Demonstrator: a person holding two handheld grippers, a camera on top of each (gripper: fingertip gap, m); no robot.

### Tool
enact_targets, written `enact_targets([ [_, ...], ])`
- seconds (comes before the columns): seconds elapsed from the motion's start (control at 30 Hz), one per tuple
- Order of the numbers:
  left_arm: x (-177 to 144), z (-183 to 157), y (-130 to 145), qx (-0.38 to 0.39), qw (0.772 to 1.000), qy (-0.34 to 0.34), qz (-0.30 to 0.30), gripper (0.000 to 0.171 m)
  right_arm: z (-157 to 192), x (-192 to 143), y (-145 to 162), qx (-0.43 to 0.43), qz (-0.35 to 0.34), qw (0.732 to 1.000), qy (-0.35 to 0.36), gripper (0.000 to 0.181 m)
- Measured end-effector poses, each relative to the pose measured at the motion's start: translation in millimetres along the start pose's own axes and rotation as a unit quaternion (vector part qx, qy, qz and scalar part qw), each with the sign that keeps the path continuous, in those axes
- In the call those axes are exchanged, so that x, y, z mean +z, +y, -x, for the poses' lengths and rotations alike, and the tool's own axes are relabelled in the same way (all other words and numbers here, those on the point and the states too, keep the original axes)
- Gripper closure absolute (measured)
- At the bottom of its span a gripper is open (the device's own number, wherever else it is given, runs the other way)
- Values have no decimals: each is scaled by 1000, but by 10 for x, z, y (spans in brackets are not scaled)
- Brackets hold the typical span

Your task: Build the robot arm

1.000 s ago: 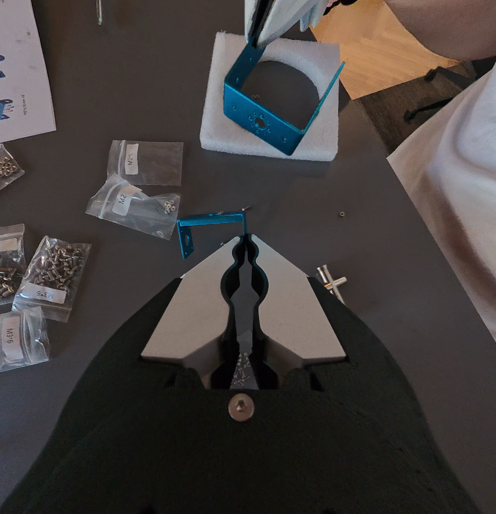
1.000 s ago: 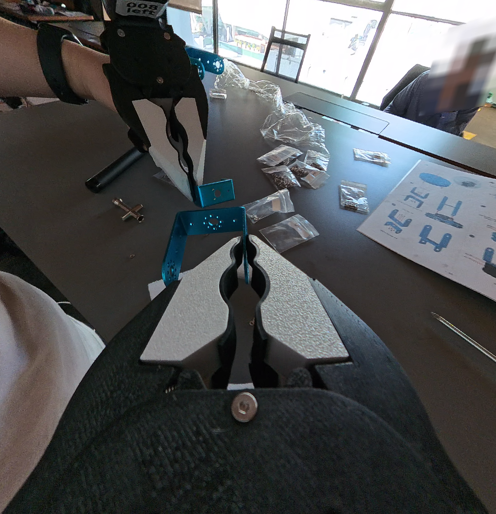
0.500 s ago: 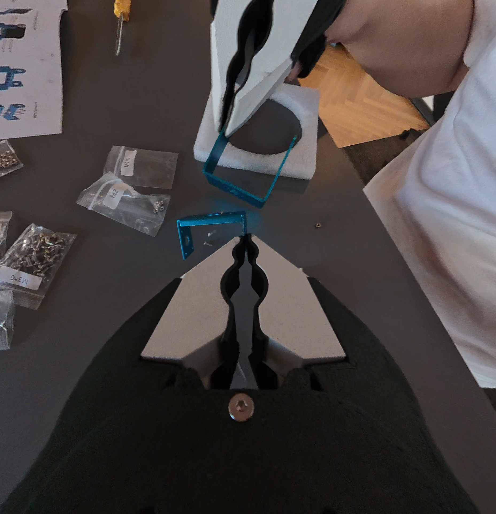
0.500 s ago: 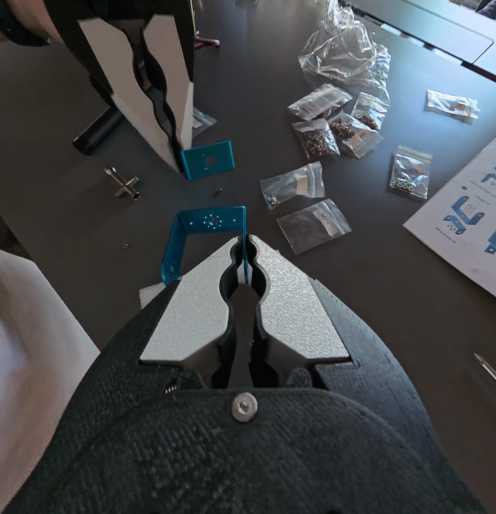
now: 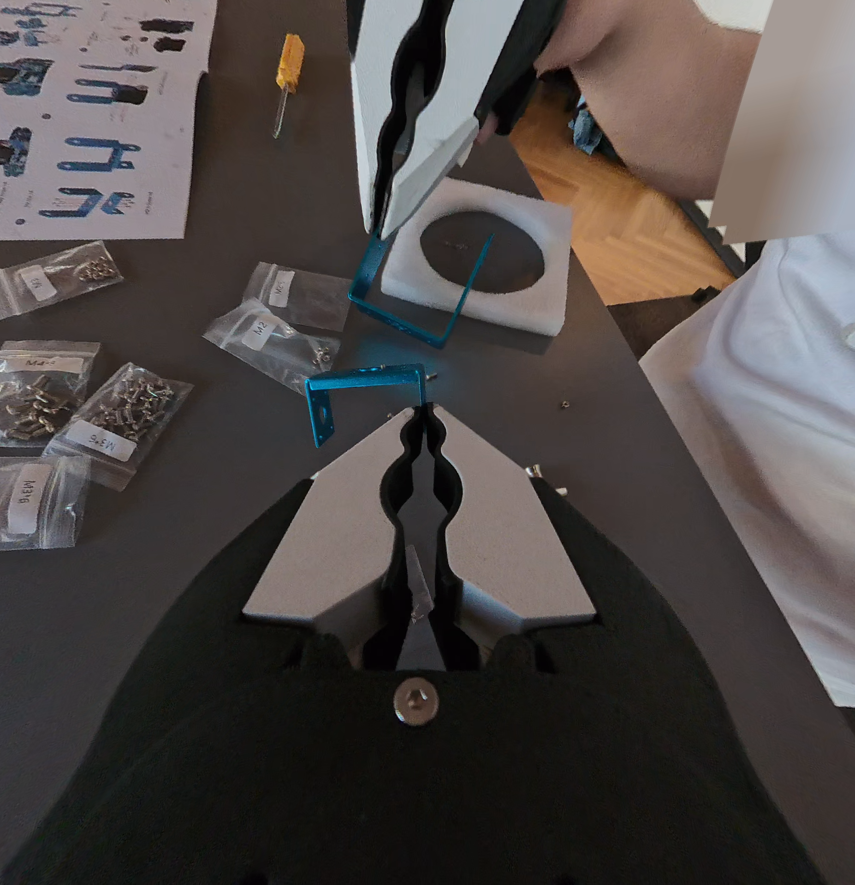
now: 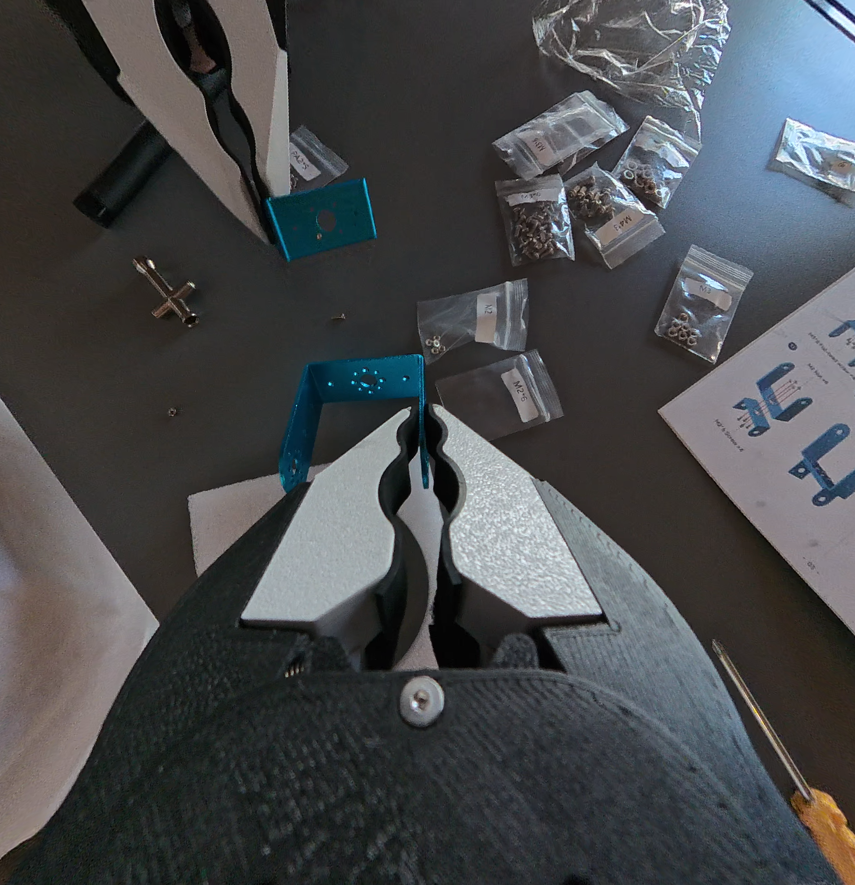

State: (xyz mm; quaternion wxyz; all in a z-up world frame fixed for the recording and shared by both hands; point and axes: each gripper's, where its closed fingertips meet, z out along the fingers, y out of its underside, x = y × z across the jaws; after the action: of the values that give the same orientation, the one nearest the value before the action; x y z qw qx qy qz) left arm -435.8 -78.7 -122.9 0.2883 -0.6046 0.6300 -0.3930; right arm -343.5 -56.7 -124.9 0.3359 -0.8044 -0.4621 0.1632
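Our left gripper (image 5: 421, 408) is closed on one leg of a small blue metal bracket (image 5: 363, 383), pinching the thin plate edge right at the fingertips; the rest of the bracket stands out to the left, above the dark table (image 5: 176, 598). In the right wrist view this same bracket (image 6: 322, 220) shows its flat face with a round hole and small holes.

Our right gripper (image 6: 423, 412) is closed on one leg of a larger blue U-shaped bracket (image 6: 365, 380). The middle plate with a ring of holes faces up and the free leg hangs to the left, over the edge of a white foam pad (image 6: 224, 517). In the left wrist view the U-bracket (image 5: 406, 330) hangs just before this foam pad (image 5: 536, 297), which has a round cut-out. The two brackets are near each other but apart.

We judge both brackets as light, stiff and thin sheet metal with a smooth painted surface, so they can turn or slip between the pads. A hold on the flat of a leg, deeper than the tips, seems safer than on the edge.

Around them lie small plastic bags of screws (image 6: 540, 220) and nuts (image 6: 473, 321), a cross-shaped metal wrench (image 6: 169, 299), a loose screw (image 6: 338, 316), a printed instruction sheet (image 5: 80, 119) and a yellow-handled screwdriver (image 5: 287, 72). A person in white cloth (image 5: 775, 431) is at the table side.
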Motion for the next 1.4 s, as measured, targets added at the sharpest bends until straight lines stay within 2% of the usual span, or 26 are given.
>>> enact_targets([
  [0.13, -137, 27, -122, -13, 1000, -6, 8, 171, -59, 7, -35, 13, -5, 1000, -17, 180],
  [0.27, -149, -25, -49, 0, 998, -16, 54, 171, -109, 49, -39, 8, 25, 999, -30, 180],
  [0.4, -119, -145, -42, 34, 997, -17, 61, 171, -115, 73, -108, 2, 21, 999, -39, 180],
  [0.47, -128, -153, 30, 65, 992, -39, 100, 171, -99, 71, -131, 7, 5, 999, -47, 180],
  [0.57, -190, -163, 127, 132, 971, -78, 182, 171, -31, 71, -215, 34, -48, 996, -70, 180],
  [0.67, -315, -201, 138, 195, 941, -102, 256, 171, 316, 87, -297, 58, -85, 986, -133, 180],
  [0.73, -389, -257, 125, 229, 922, -102, 295, 171, 474, 129, -316, 47, -98, 987, -122, 180],
  [0.87, -429, -329, 182, 263, 895, -84, 350, 171, 549, 213, -312, 25, -122, 989, -86, 180],
  [0.97, -373, -393, 280, 237, 903, -55, 354, 171, 594, 100, -361, 10, -172, 983, -70, 180],
  [1.13, -352, -542, 417, 199, 919, -44, 336, 171, 693, -51, -299, 18, -200, 978, -48, 181],
  [1.27, -500, -767, 564, 156, 932, -56, 322, 171, 977, -81, -376, 48, -219, 970, -88, 181],
  [1.4, -707, -1004, 817, 111, 936, -76, 326, 171, 1341, 100, -477, 33, -206, 969, -130, 181],
])
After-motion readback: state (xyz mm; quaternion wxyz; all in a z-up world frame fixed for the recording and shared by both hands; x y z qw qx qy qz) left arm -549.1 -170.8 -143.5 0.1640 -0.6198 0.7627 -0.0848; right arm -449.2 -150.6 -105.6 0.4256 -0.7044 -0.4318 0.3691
